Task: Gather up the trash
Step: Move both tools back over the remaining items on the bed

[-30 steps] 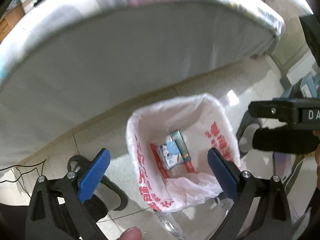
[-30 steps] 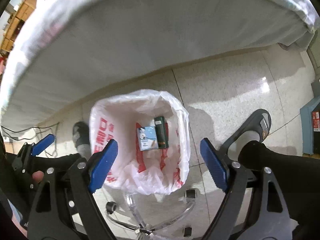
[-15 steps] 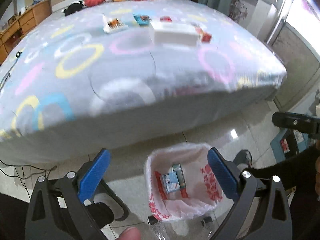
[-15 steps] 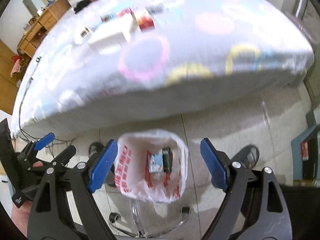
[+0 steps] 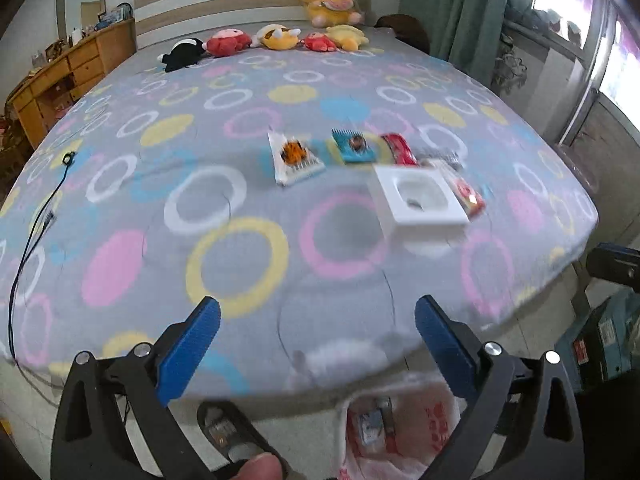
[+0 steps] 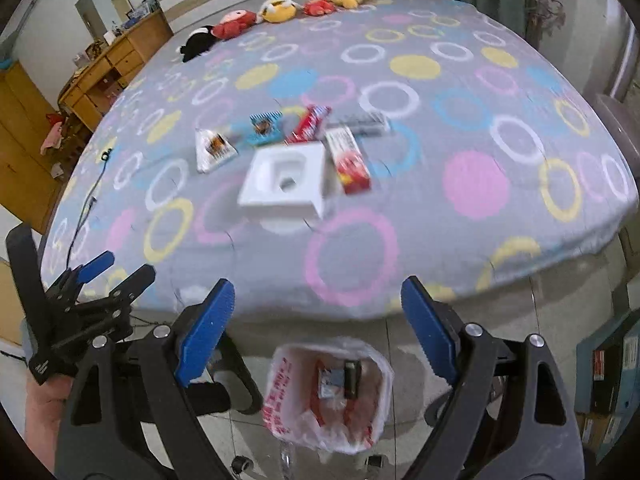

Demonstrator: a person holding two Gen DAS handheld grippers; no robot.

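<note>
On the ring-patterned bed (image 5: 120, 208) lies a cluster of trash: a white square tray (image 5: 420, 199) (image 6: 286, 180), a white snack packet (image 5: 294, 158) (image 6: 214, 148), a blue packet (image 5: 354, 147) (image 6: 263, 125), a red wrapper (image 5: 398, 149) (image 6: 308, 123) and a red-and-white box (image 5: 464, 192) (image 6: 348, 160). A bin lined with a white bag printed in red (image 6: 328, 392) (image 5: 400, 420) stands on the floor at the bed's foot, with a blue carton and a dark box inside. My left gripper (image 5: 316, 340) and right gripper (image 6: 318, 320) both hang open and empty, above the bed's near edge.
Several plush toys (image 5: 276, 36) line the headboard. A wooden dresser (image 5: 60, 76) stands at the left, curtains and a window at the right. A black cable (image 5: 36, 232) trails over the bed's left side. Slippered feet (image 5: 228, 432) and a blue box (image 6: 612, 368) are on the tiled floor.
Both grippers have risen from just over the bin and tilted up, so the bed top and its trash came into view. Their jaws stayed open and empty.
</note>
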